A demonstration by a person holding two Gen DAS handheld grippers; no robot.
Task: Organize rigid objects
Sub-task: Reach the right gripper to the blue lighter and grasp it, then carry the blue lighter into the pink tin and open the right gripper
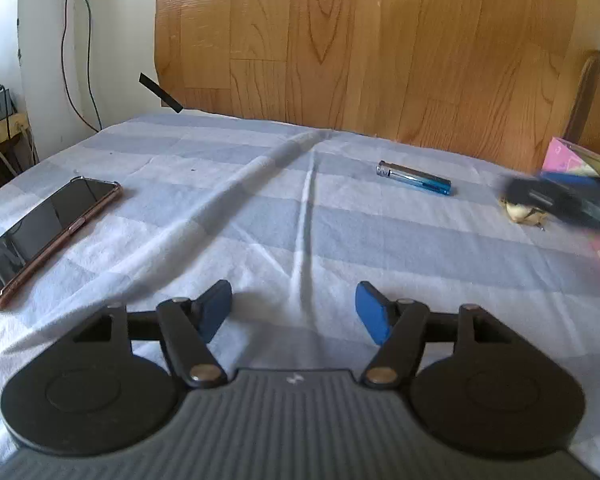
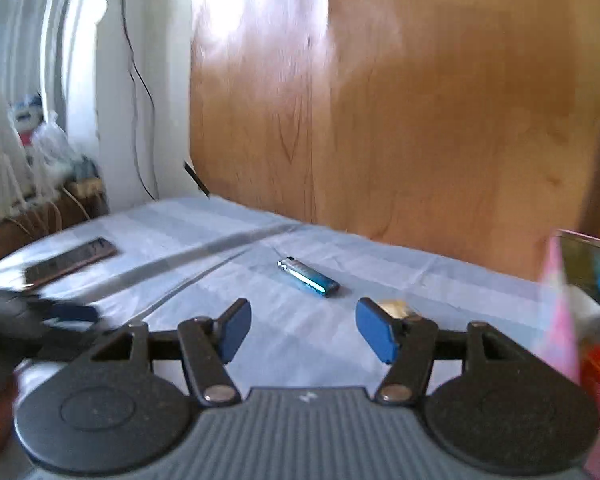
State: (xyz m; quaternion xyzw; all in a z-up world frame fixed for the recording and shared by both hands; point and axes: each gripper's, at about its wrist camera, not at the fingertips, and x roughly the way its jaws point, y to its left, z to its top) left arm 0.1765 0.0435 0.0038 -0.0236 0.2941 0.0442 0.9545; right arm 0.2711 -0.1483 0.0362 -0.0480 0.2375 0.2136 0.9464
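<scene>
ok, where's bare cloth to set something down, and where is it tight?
The widest free patch is the middle of the cloth, between the phone on the left and the lighter, running back to the wooden board. The right edge is crowded: pink box, a small yellowish object and the right gripper, open like the left gripper.

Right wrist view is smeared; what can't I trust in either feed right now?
- Small yellowish object: left view, half covered by the blurred right gripper; right view, behind a fingertip.
- Pink box: cut by the right edge in both views, contents unreadable.
- Phone: motion-blurred in the right view.
</scene>
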